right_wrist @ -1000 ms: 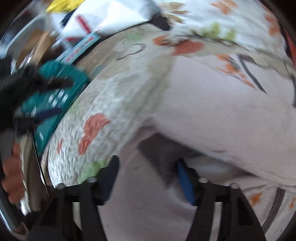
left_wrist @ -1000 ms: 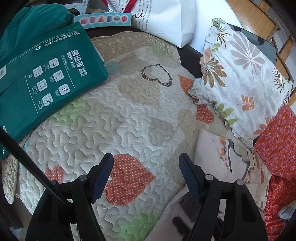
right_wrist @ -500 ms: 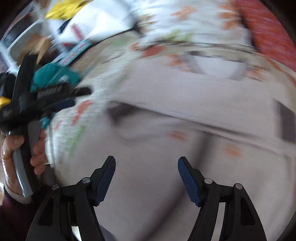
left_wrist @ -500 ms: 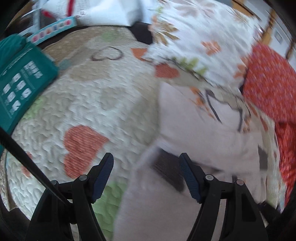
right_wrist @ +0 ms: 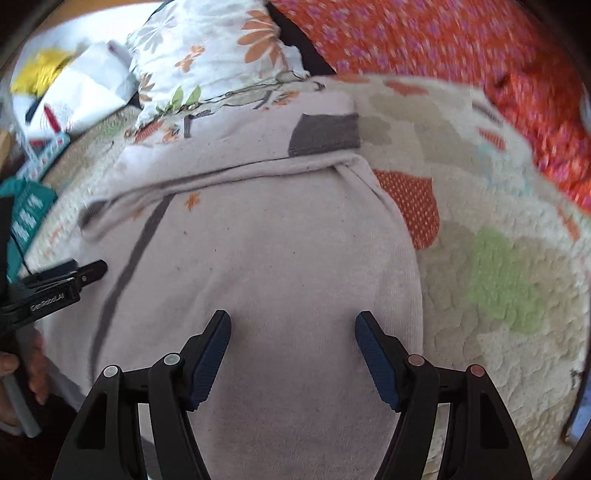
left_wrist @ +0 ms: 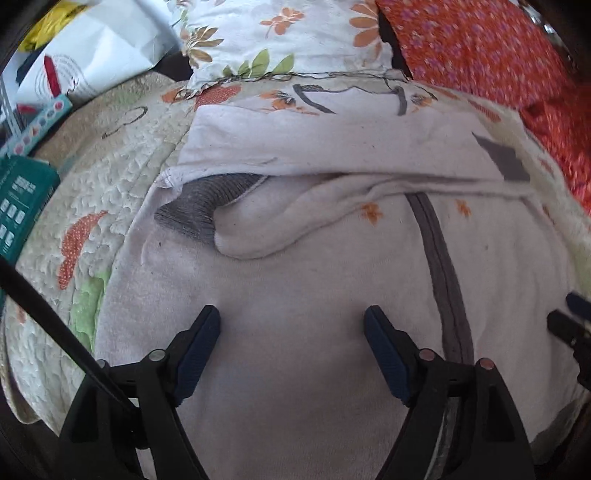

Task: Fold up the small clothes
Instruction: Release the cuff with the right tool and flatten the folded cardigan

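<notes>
A small pale pink garment (left_wrist: 295, 280) with grey trim and orange flower prints lies spread on the quilted bed cover. Both sleeves are folded across its upper part, a grey cuff (left_wrist: 199, 206) at the left and another (right_wrist: 325, 133) at the right. My left gripper (left_wrist: 291, 321) is open and empty just above the garment's lower middle. My right gripper (right_wrist: 291, 325) is open and empty above the garment's lower right part. The left gripper (right_wrist: 74, 273) shows at the left of the right wrist view.
The quilt (right_wrist: 498, 266) with hearts lies under the garment. A floral pillow (left_wrist: 280, 33) and red patterned fabric (left_wrist: 480, 48) lie beyond it. A green box (left_wrist: 22, 199) and a white bag (left_wrist: 96, 55) sit at the left.
Both grippers have swung right and moved over the garment, which now fills both views. The right gripper has opened wider. The garment lies with both sleeves folded in.
</notes>
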{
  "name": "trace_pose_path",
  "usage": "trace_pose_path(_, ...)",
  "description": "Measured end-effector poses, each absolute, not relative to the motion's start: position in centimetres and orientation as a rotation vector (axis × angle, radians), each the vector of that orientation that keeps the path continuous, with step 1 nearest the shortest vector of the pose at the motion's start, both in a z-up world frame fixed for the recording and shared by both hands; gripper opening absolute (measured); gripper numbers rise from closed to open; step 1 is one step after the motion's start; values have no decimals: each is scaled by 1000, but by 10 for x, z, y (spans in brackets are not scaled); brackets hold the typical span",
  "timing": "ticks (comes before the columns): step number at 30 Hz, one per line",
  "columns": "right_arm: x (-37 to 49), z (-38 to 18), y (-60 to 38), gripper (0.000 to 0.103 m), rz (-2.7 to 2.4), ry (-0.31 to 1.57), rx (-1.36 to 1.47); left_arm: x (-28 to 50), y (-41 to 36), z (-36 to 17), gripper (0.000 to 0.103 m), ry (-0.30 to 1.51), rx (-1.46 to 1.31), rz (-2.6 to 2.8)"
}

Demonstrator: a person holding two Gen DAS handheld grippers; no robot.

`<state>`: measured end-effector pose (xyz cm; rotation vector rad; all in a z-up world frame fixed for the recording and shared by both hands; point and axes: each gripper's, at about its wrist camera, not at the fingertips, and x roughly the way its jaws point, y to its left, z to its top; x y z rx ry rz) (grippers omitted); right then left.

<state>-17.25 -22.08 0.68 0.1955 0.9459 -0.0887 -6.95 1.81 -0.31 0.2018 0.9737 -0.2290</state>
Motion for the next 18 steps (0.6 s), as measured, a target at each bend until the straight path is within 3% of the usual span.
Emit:
trace_pose_path(5, -173, 1, -220, 84, -100, 935, 180, -80, 27, -9, 103, 972, 143, -158)
trace_pose_path(10, -170, -8, -208, 101, -99, 904, 134, -85, 30, -6, 102, 1010, 158, -189)
trace_pose_path(11, -170, -9, -207, 103, -96, 900, 126, -85, 36, 1, 94, 1027, 128, -223)
trace_pose_path(13, -169, -9, -206, 103, -95, 899, 113, -89, 53, 16, 84, 1007, 36, -263)
trace_pose_path(15, -169, -1, -214, 99, -74, 941, 170, -92, 80, 31, 84, 972, -32, -252)
trace_pose_path(16, -172, 5, -222, 90, -67, 933, 224, -94, 95, 37, 84, 953, -55, -233)
trace_pose_path(18, -185, 18, -244, 88, -59, 882, 361, -94, 131, 39, 84, 944, -102, -155)
